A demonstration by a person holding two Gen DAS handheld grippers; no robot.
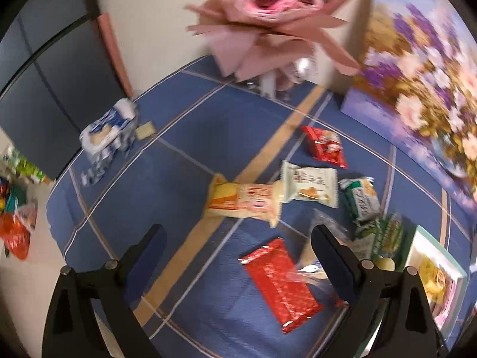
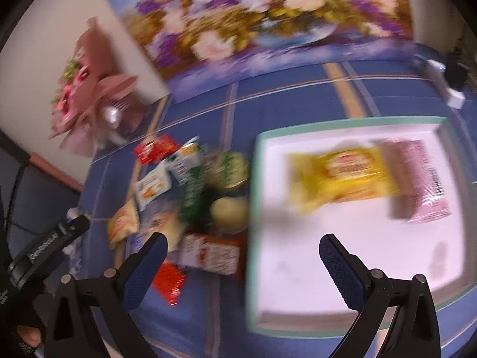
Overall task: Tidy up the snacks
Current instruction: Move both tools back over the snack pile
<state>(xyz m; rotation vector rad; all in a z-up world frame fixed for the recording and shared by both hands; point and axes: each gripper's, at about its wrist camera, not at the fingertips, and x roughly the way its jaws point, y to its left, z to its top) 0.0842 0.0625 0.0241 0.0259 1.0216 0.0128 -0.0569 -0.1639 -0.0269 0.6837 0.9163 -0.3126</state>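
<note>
Loose snacks lie on the blue checked tablecloth point(image 1: 184, 137): a red foil packet point(image 1: 280, 283), an orange-and-cream packet point(image 1: 241, 200), a white packet point(image 1: 310, 186), a small red packet point(image 1: 325, 146) and green packets point(image 1: 360, 200). My left gripper point(image 1: 238, 229) is open above the red foil packet and holds nothing. In the right wrist view a white tray with a green rim point(image 2: 357, 253) holds a yellow packet point(image 2: 342, 176) and a pink packet point(image 2: 417, 179). My right gripper point(image 2: 244, 238) is wide open and empty, straddling the tray's left rim beside the snack pile point(image 2: 208, 185).
A pink bouquet point(image 1: 268, 15) and a flower painting point(image 1: 417, 89) stand at the table's back against the wall. A blue-and-white packet point(image 1: 107, 131) sits alone at the far left. Bags lie on the floor point(image 1: 15, 223) past the table's left edge. A hand point(image 2: 28, 334) shows at lower left.
</note>
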